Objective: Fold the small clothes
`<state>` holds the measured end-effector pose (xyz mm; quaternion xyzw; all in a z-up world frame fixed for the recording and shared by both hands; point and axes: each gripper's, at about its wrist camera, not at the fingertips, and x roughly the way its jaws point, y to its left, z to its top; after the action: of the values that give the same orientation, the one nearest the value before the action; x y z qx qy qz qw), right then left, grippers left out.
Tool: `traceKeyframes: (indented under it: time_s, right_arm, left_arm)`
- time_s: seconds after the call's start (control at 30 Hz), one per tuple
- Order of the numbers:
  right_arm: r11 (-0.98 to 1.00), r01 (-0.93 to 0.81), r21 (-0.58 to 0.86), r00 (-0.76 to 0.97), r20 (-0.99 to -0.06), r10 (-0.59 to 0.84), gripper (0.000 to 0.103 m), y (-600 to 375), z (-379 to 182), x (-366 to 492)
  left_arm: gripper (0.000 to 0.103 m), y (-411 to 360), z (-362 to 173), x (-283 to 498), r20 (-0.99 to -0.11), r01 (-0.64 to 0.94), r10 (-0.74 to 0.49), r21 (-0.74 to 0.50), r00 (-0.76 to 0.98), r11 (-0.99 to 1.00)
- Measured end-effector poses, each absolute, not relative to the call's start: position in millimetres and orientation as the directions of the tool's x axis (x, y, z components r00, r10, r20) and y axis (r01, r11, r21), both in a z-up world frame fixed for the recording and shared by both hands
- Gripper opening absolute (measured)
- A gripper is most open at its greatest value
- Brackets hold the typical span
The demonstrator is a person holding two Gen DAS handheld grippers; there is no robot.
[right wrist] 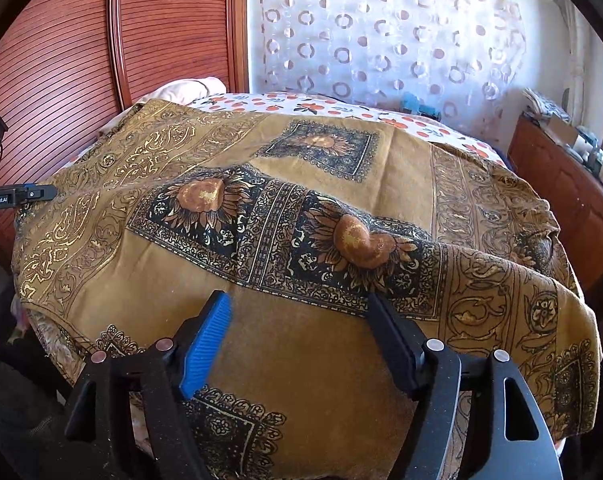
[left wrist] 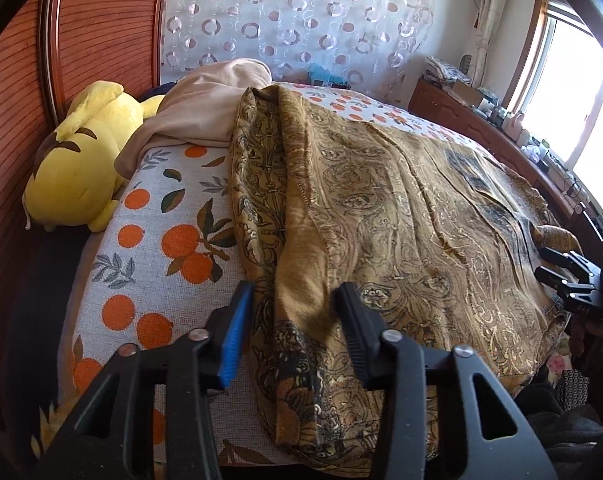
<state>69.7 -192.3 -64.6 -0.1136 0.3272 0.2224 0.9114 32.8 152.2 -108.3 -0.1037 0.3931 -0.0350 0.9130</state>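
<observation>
Mustard-brown paisley-print cloth [right wrist: 301,208] lies spread on the bed under both grippers. Left gripper [left wrist: 291,322] is half spread astride a raised fold, not pinching. Right gripper [right wrist: 297,336] is spread wide above flat fabric. Risk: the pads slide off or grab several layers.

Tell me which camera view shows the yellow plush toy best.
The left wrist view: the yellow plush toy lies in full sight against the wooden headboard, beside the beige cloth. The right wrist view shows nothing of it; only the headboard and a bit of beige cloth appear there.
</observation>
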Motion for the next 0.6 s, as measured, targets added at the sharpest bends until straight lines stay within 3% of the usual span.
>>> traceKeyframes:
  time_s: [0.17, 0.6]
  right_arm:
    - [0.874, -0.482, -0.061, 0.691, -0.640, 0.337, 0.074, -195, -67, 67]
    - [0.902, -0.432, -0.003, 0.704, -0.626, 0.335, 0.074, -229, -53, 63]
  left_arm:
    - [0.010, 149, -104, 33, -0.702, 0.004, -0.189, -0.256, 0.687, 0.967]
    - [0.007, 72, -24, 59, -0.598, 0.265, -0.374, -0.265, 0.709, 0.927]
